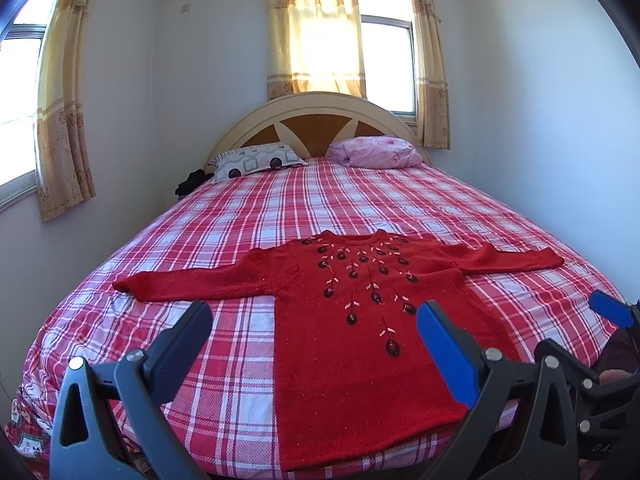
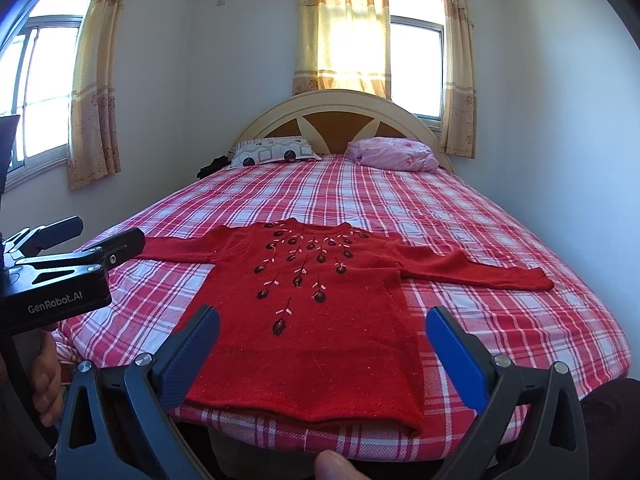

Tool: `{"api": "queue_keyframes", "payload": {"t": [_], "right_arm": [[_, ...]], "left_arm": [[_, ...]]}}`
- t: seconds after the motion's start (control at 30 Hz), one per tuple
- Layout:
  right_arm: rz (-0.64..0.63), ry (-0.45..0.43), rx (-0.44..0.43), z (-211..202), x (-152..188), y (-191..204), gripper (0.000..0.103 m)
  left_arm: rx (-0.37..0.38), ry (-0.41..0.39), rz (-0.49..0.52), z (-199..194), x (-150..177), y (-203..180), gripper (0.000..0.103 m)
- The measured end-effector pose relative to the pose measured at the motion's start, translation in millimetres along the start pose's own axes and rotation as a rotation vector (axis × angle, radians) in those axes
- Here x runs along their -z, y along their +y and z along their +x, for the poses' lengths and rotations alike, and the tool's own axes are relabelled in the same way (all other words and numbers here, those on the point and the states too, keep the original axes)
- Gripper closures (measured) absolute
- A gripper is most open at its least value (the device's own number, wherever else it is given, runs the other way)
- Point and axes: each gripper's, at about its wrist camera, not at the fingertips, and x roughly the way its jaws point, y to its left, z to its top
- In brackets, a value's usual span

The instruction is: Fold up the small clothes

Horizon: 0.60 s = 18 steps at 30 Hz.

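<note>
One red sweater (image 1: 360, 320) flat on bed (image 1: 240, 208), neck toward headboard (image 1: 316, 120), sleeves spread sideways.

A red sweater (image 1: 352, 320) lies flat, front up, sleeves spread, on the plaid bed (image 1: 280, 208). The left tongs (image 1: 314, 320) hang above its near hem, jaws wide apart, holding nothing. Two pillows (image 1: 256, 160) sit by the headboard (image 1: 316, 120).

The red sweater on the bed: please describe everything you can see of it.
The red sweater looks knitted, with a round neck and dark embroidered flowers with pink leaves down its chest. It lies flat, front up, both long sleeves spread sideways, hem at the near edge of the plaid bed sheet. Nothing else touches it; neither gripper holds it.
</note>
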Motion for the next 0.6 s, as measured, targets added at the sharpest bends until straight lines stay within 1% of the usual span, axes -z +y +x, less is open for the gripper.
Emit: {"api": "queue_keyframes", "payload": {"t": [0.23,0.33,0.43,0.6], "right_arm": [[0.053,0.061,-0.057,31.5,9.4,-13.4,0.001],[0.088,0.086,-0.046,50.5,14.8,-28.0,0.001],[0.145,0.115,-0.03,71.4,20.0,-49.5,0.001],[0.2,0.163,0.006,102.3,25.9,-80.2,0.001]], "left_arm": [[0.003,0.053,0.005,29.6,11.5,0.1,0.0],[-0.004,0.072,0.006,48.4,14.9,1.7,0.0],[-0.002,0.11,0.003,70.7,18.2,3.0,0.0],[-0.015,0.157,0.041,105.6,18.9,-1.2,0.0]]}}
